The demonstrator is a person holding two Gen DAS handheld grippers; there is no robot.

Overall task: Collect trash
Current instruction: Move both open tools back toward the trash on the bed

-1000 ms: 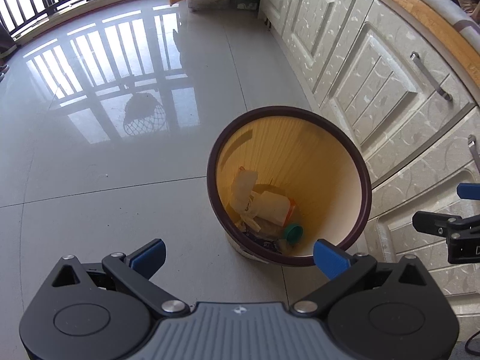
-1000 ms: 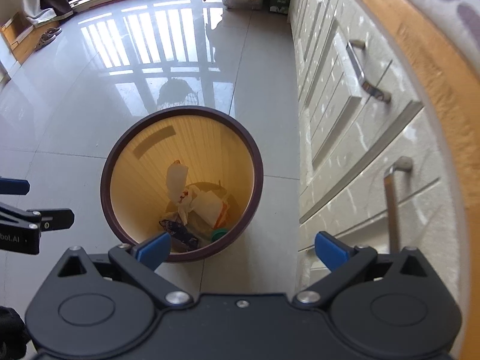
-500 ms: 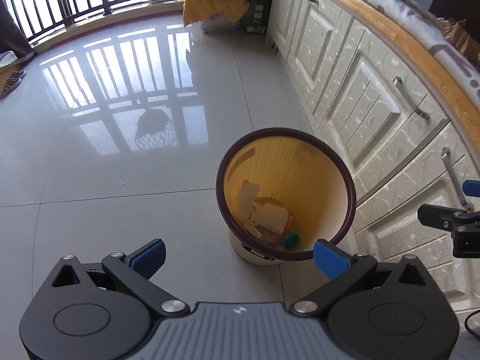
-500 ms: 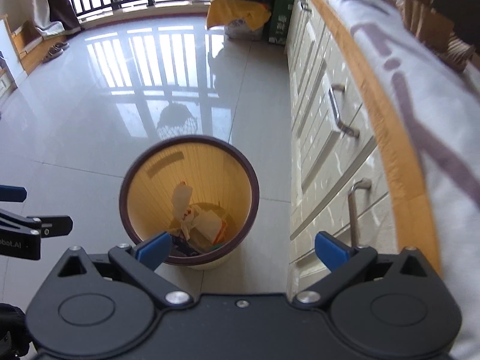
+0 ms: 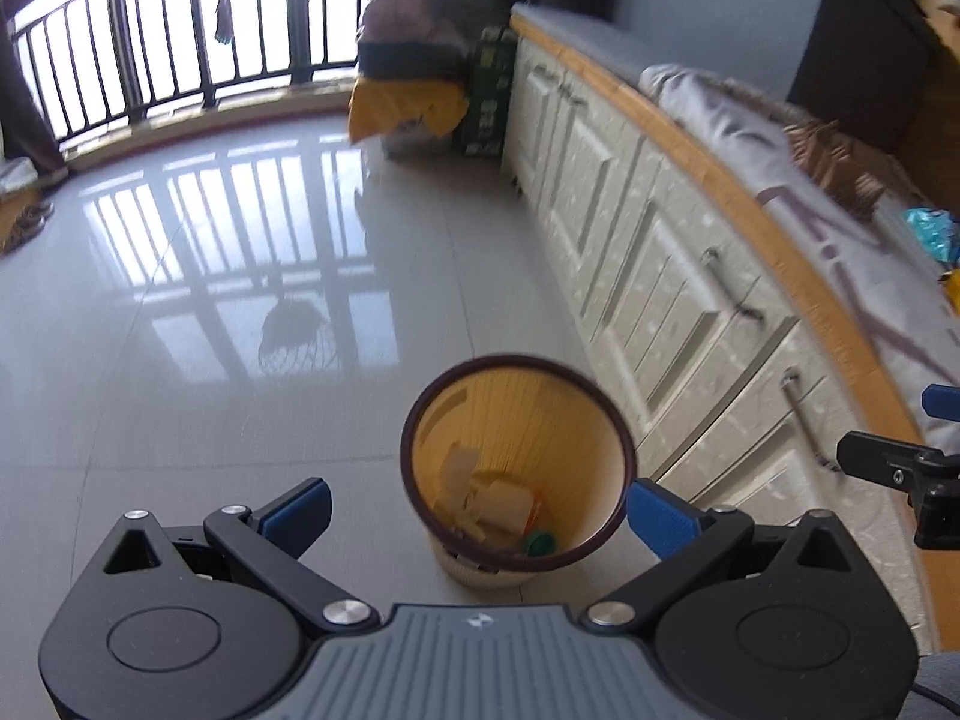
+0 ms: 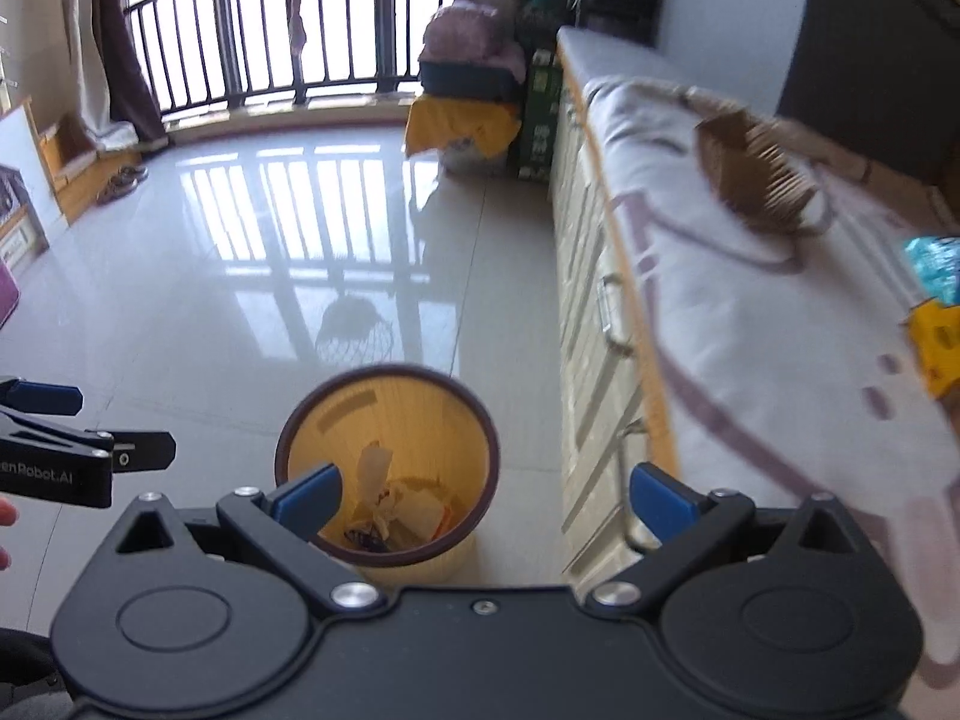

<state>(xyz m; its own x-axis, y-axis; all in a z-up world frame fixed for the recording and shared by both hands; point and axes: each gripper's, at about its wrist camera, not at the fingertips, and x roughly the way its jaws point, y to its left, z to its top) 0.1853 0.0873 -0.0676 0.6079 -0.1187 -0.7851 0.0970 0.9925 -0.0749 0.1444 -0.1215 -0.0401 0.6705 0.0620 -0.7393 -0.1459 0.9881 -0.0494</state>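
Both grippers, left [image 5: 477, 507] and right [image 6: 485, 495], spread wide and empty above the bin [image 5: 517, 363]; wrappers [image 6: 936, 267] wait far right on the counter [image 6: 750, 324].

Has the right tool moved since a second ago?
Yes. The right tool has risen and tilted up: the yellow dark-rimmed waste bin looks smaller, and the cloth-covered countertop now shows.

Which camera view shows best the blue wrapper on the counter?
The right wrist view: the blue wrapper lies large at its right edge, beside a yellow packet. The left wrist view shows the wrapper smaller, farther off and blurred.
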